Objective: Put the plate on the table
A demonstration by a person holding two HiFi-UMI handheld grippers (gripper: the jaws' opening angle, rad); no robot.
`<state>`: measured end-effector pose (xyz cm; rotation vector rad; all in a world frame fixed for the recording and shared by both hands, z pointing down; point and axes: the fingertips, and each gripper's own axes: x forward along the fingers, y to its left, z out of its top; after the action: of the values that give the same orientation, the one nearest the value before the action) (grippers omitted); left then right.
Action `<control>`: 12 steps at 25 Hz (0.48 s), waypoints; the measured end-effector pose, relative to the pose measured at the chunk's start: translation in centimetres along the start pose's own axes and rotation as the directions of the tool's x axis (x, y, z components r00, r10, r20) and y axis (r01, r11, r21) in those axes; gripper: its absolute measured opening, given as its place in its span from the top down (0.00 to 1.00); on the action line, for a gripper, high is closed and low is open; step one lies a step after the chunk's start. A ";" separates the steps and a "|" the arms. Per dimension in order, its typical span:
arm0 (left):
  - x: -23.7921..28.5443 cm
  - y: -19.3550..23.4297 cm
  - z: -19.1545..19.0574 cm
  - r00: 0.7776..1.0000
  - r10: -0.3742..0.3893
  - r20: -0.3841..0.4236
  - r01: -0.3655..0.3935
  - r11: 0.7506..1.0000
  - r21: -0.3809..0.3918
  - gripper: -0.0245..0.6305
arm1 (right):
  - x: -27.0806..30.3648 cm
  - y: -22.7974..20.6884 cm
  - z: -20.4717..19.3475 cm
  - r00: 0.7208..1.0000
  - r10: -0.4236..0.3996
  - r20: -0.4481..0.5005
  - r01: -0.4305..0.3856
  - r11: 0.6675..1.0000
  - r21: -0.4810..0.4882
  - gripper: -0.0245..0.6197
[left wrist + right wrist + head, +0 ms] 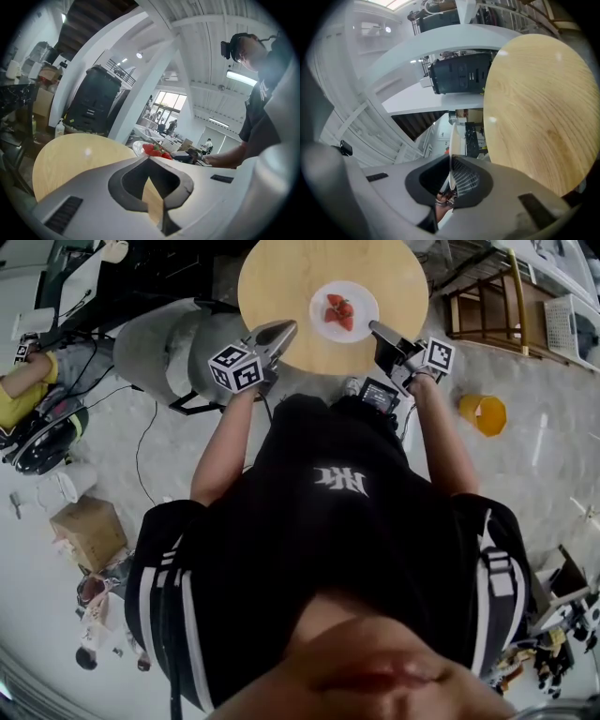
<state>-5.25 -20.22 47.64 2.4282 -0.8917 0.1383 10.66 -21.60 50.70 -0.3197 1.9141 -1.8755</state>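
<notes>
Leaning over a round wooden table point(281, 282), the person held one gripper in each hand, and both reached over the near edge of the tabletop. The right gripper point(376, 329) was clamped on the rim of a white plate point(323, 298). In the right gripper view the plate ran edge-on as a thin white line between the two jaws, which pinched it from both sides, and the pale wood of the table filled the space beside it.

From the head view the plate lay level over the middle of the tabletop, with a few red strawberries point(339, 311) piled at its centre. Whether its underside rested on the wood or hung just above it could not be told.

The left gripper point(280, 331) was apart from the plate, to its left, with its jaws drawn together and nothing between them. In the left gripper view their tips met, and the strawberries and the plate's rim showed just beyond them.

On the floor, a grey chair point(155, 348) stood left of the table and a wooden frame point(487, 306) stood to its right. A yellow bin point(483, 414) sat near the person's right arm, and a cardboard box point(89, 531) lay further left.
</notes>
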 end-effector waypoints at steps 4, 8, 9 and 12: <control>0.9 1.3 0.1 1.000 -0.007 -0.013 0.007 1.000 -0.013 0.96 | 0.9 -0.8 1.0 1.000 -0.011 0.003 0.011 1.000 0.005 0.94; 1.9 2.9 0.5 1.000 -0.022 -0.012 0.022 1.000 -0.018 0.96 | 2.2 -1.6 2.1 1.000 -0.023 0.009 0.023 1.000 0.000 0.94; 2.2 3.3 0.5 1.000 -0.028 -0.014 0.028 0.999 -0.018 0.96 | 2.5 -1.8 2.5 1.000 -0.024 0.015 0.024 1.000 -0.003 0.94; 2.8 4.8 0.2 0.999 -0.041 -0.023 0.041 0.999 -0.031 0.96 | 3.4 -2.7 3.1 0.999 -0.034 0.041 0.034 0.999 0.002 0.94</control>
<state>-6.08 -24.95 50.40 2.4101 -0.8274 0.1365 8.78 -26.02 52.89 -0.3892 1.8922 -1.8766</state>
